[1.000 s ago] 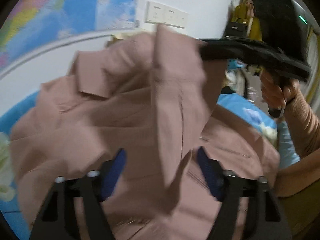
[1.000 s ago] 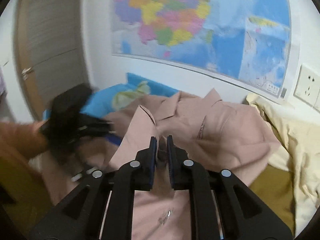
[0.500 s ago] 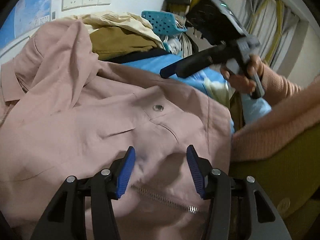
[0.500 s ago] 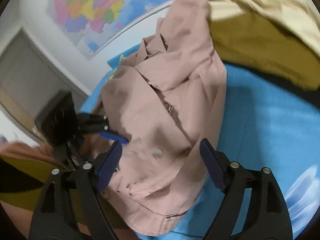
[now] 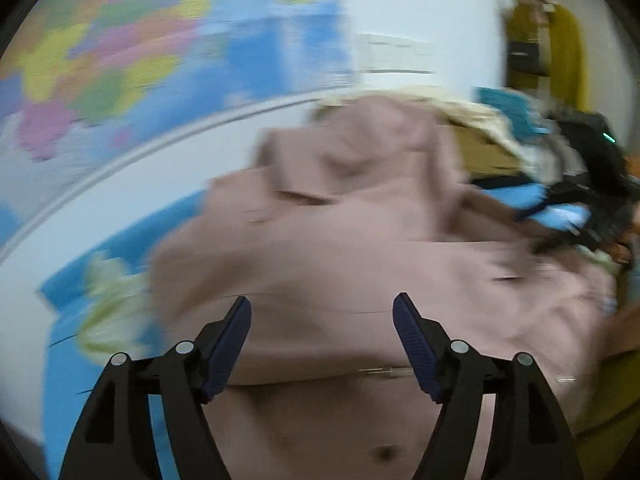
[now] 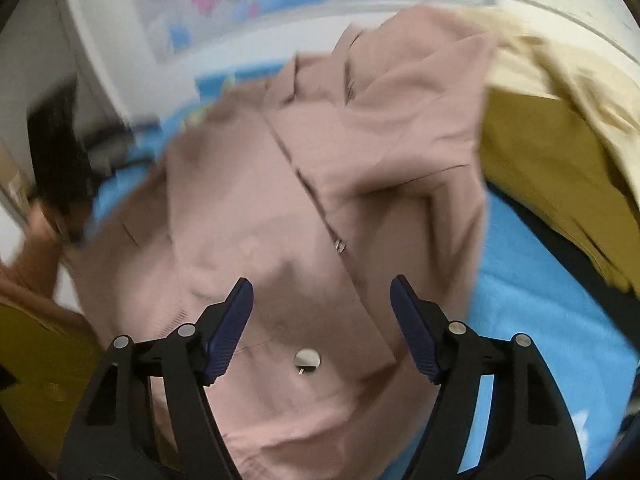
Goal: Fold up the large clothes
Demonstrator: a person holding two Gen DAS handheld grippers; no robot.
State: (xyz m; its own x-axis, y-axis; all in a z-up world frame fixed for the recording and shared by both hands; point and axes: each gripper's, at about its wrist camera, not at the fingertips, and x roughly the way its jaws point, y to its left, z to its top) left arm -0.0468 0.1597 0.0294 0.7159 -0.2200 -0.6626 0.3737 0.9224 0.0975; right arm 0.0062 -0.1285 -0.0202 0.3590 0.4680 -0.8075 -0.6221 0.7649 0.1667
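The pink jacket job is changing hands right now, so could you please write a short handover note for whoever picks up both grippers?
Left gripper: open, jaws just widened, nothing pinched, above the pink jacket.
Right gripper: open, jaws just narrowed a little, nothing held, over the jacket front near its snap button.
Jacket lies on the blue bedsheet, partly folded, right side turned in over the zipper.
Left: fold the rest and tidy.

Bedroom: bed sheet [image 6: 528, 280], wall map [image 5: 120, 52]
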